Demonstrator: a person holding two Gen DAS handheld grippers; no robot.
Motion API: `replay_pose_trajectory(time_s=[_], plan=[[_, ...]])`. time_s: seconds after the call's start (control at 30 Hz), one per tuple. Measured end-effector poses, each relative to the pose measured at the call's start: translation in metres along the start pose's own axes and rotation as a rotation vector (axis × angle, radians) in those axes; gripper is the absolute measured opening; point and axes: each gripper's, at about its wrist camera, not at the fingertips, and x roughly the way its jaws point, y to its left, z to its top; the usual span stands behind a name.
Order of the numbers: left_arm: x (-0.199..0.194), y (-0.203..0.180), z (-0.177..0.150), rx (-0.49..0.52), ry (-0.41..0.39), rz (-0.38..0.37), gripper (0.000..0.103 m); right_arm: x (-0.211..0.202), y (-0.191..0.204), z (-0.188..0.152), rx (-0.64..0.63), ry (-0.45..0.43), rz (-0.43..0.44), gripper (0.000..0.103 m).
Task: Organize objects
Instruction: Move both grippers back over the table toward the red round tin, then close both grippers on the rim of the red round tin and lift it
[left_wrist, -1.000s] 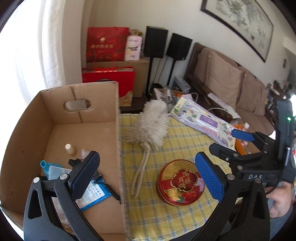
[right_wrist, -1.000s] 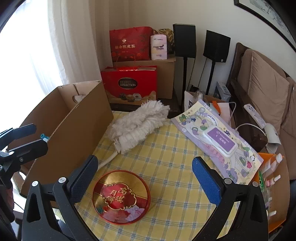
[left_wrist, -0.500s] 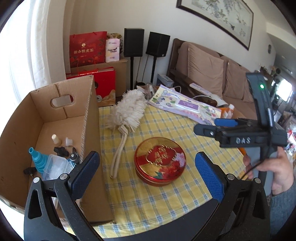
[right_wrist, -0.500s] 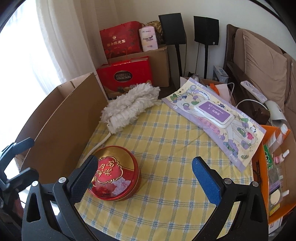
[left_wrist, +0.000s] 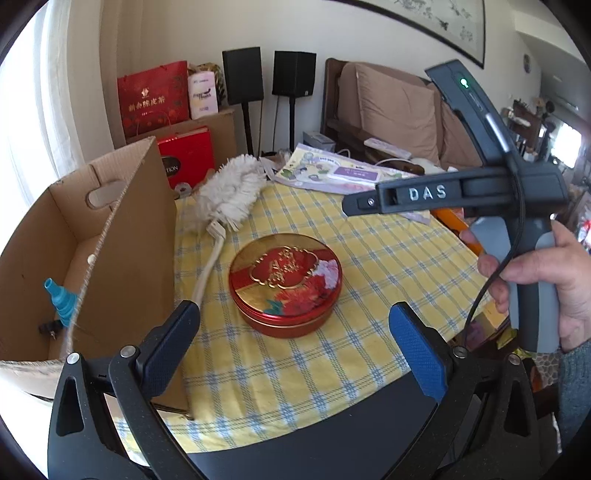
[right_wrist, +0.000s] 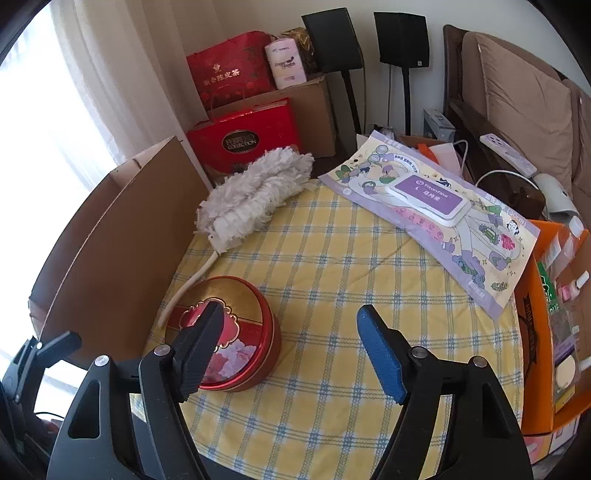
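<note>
- Two grippers were seen, and neither held anything: the left gripper (left_wrist: 293, 349) was spread wide with nothing between its pads, and the right gripper (right_wrist: 290, 354) was likewise well open and empty.
- In the left wrist view the round red tin (left_wrist: 285, 285) lay on the yellow checked tablecloth (left_wrist: 388, 254) just ahead of the gap between the left jaws; in the right wrist view it was partly hidden behind the right gripper's left finger, so it lay to the left of that gripper's line, not between its jaws.
- The tin was judged to be rigid metal with a smooth, probably slippery painted wall and a lid that might lift off; a hold across the side wall below the lid seam was judged safer than one on the lid. Whether its width could be spanned by the jaws could not be told, and its weight was unknown.
- The white fluffy duster (left_wrist: 232, 195) was seen lying beyond the tin, its pale handle running past the tin's left side; it was judged light and soft in the head, and best taken by the stiff handle.
- The open cardboard box (left_wrist: 122, 236) stood at the left of the table, touching the cloth's edge, with a blue-nozzled bottle (left_wrist: 61, 301) inside.
- A flat wet-wipes pack (right_wrist: 428, 206) lay at the far right.
</note>
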Motion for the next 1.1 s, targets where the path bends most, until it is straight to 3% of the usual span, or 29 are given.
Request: replay_pose_trajectory(time_s=[0.3, 0.63, 1.1], plan=[[0.041, -0.007, -0.009, -0.025, 0.042, 0.039, 0.099, 0.011, -0.007, 0.001, 0.022, 0.036, 0.021, 0.065], [0.09, 0.014, -0.011, -0.113, 0.084, -0.002, 0.096, 0.047, -0.004, 0.008, 0.053, 0.115, 0.118, 0.055], [0.121, 0.015, -0.011, -0.083, 0.091, -0.027, 0.103, 0.091, -0.003, 0.019, 0.093, 0.192, 0.185, 0.055]])
